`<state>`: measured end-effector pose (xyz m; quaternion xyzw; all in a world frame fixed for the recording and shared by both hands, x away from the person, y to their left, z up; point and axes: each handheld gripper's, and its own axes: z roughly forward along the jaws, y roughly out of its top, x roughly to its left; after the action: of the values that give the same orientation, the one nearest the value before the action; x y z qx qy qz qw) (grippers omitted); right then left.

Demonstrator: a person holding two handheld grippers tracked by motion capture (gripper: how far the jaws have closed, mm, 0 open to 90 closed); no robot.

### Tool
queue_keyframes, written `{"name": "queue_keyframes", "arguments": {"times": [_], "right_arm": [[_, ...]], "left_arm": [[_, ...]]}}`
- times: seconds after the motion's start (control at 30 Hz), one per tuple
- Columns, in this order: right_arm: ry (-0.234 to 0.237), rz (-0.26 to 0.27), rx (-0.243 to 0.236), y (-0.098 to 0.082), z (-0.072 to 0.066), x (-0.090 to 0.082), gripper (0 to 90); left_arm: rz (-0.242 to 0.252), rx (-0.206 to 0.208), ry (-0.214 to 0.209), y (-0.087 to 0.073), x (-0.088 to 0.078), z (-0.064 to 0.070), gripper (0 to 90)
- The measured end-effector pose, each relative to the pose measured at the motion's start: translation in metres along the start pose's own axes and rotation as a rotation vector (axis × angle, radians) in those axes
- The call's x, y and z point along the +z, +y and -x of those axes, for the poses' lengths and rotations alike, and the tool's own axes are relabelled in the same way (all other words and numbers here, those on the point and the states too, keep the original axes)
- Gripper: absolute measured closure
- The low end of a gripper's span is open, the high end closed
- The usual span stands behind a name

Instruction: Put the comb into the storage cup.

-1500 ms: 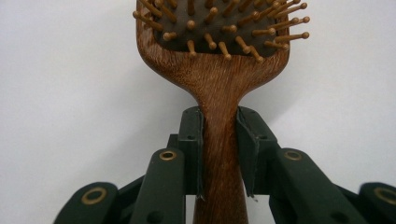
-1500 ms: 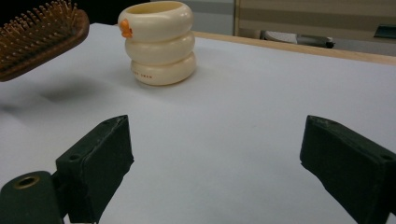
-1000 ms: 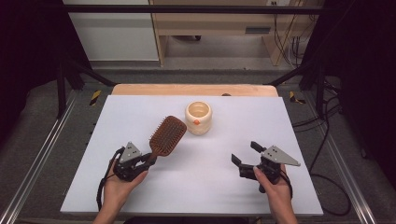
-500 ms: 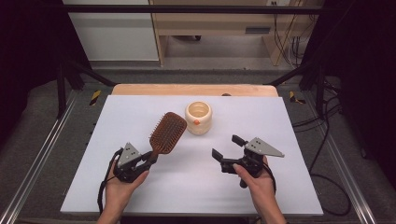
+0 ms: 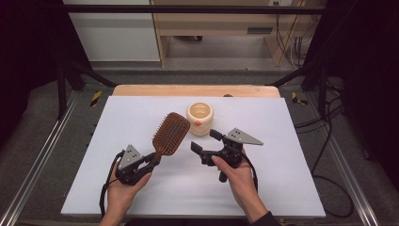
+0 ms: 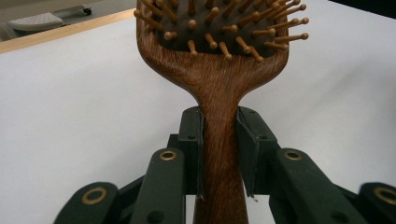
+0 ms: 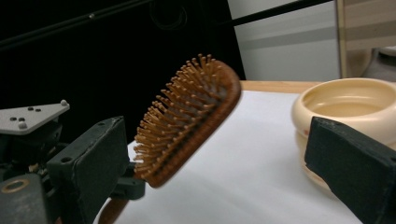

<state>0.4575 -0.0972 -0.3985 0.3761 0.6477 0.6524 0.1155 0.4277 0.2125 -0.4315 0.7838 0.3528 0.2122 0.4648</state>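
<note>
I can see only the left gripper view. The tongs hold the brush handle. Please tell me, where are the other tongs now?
Observer: The right tongs are open, held over the white table, just right of the brown wooden paddle hairbrush.
Operator: Is some other thing near the brush?
Observer: Yes, a round cream-coloured ceramic pot stands beyond the brush head, open at the top.
Operator: Does the brush head rest on the table?
Observer: No. The right gripper view shows it tilted up, with its bristles facing the right tongs.
</note>
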Motion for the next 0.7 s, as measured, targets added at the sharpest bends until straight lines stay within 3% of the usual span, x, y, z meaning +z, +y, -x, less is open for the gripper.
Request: {"name": "queue_keyframes", "arguments": {"times": [0.17, 0.7], "right_arm": [[0.023, -0.020, 0.005, -0.007, -0.004, 0.014, 6.5], [0.055, -0.025, 0.098, -0.015, -0.002, 0.018, 6.8]], "left_arm": [[0.004, 0.009, -0.014, -0.001, 0.001, 0.006, 72.3], [0.008, 0.064, -0.067, 0.003, 0.008, 0.032, 72.3]]}}
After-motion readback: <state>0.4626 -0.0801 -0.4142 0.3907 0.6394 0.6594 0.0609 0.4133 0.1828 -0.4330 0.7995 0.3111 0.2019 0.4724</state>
